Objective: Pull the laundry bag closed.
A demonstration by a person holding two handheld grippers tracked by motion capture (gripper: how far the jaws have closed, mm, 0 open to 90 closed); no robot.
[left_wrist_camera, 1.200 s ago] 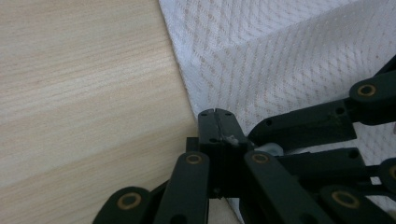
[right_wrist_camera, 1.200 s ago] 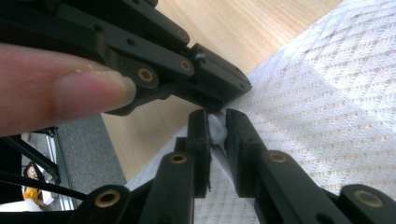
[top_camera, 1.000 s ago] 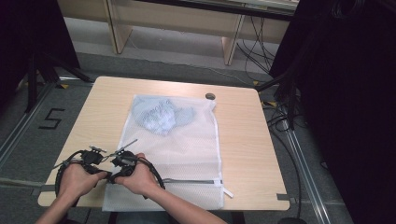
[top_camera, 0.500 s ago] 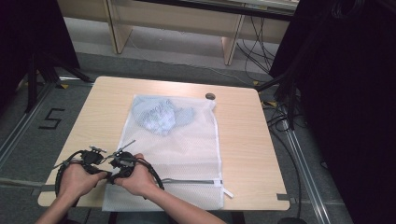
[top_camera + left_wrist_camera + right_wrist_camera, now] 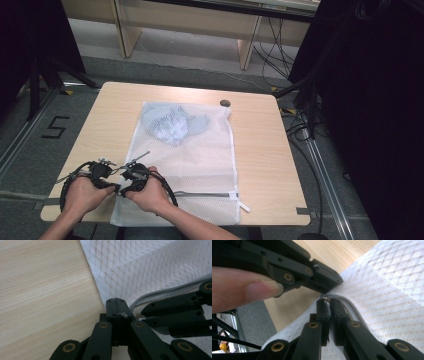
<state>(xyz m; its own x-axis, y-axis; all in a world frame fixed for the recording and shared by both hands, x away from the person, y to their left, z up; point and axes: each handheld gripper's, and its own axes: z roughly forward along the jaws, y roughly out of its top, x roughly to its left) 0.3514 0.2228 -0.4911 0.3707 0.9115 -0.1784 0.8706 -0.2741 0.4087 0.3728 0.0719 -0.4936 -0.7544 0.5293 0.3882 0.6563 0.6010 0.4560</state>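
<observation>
White mesh laundry bag [image 5: 192, 165] lies flat on the wooden table [image 5: 260, 150], running from the near edge toward the far side. Both grippers work at its near left corner, close together and just beside each other.

Left gripper [image 5: 115, 305]: the jaws are pressed fully together at the corner of the bag, where the mesh edge meets the grey zipper track [image 5: 160, 291]. A small pale scrap shows at the jaw line; whether fabric is actually pinched there cannot be told. In the high view this left gripper [image 5: 111, 186] sits at the table's near left edge, held in the left hand [image 5: 82, 195].

Right gripper [image 5: 327, 302]: the jaws have just been closing and now stand together on the zipper end of the bag, with a small metal piece showing at the tips, most likely the zipper pull. The grey track continues away behind the tips. The right hand [image 5: 147, 192] rests on the bag's near end.

Midway along the near part of the bag, the zipper line ends in a white tab [image 5: 243, 205] on the right.

Farther off, a bundled pale-blue garment [image 5: 172, 125] lies inside the bag at its far end. A small dark round object [image 5: 225, 103] sits on the table just beyond the bag's far right corner.
</observation>
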